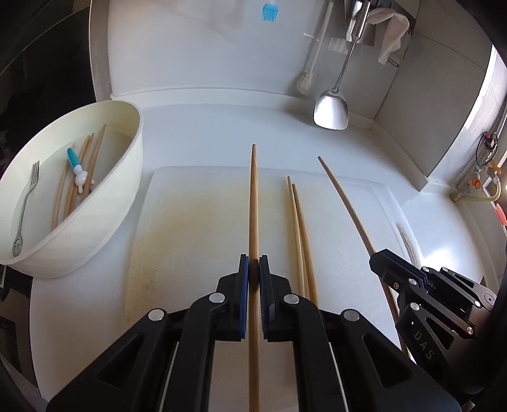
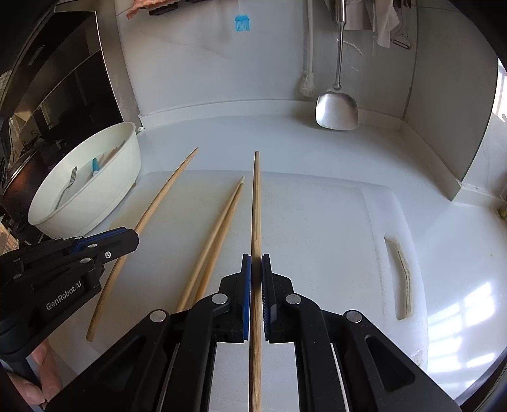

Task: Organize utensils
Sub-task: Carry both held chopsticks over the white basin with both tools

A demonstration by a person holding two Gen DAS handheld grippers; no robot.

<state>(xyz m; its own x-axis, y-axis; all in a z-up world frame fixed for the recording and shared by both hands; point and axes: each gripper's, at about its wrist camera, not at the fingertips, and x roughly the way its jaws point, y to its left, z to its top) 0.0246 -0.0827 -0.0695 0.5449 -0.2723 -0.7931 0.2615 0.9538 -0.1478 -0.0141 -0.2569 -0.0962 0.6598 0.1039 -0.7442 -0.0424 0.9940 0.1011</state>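
Observation:
My left gripper (image 1: 253,260) is shut on a wooden chopstick (image 1: 254,196) that points forward over the white cutting board (image 1: 190,222). My right gripper (image 2: 256,258) is shut on another wooden chopstick (image 2: 256,202), also pointing forward. Each gripper shows in the other's view, the right one (image 1: 380,258) and the left one (image 2: 133,236). Two more chopsticks (image 1: 299,228) lie side by side on the board between the grippers; they also show in the right wrist view (image 2: 218,228). A cream bowl (image 1: 104,228) at the left holds several chopsticks (image 1: 92,164), a fork (image 1: 27,202) and a blue-and-white utensil (image 1: 76,168).
A metal spatula (image 1: 331,109) and a white brush (image 1: 305,82) hang against the back wall. A blue silicone brush (image 1: 270,12) hangs higher up. The board has a handle slot (image 2: 401,275) at its right. A wall corner stands at the right (image 2: 459,158).

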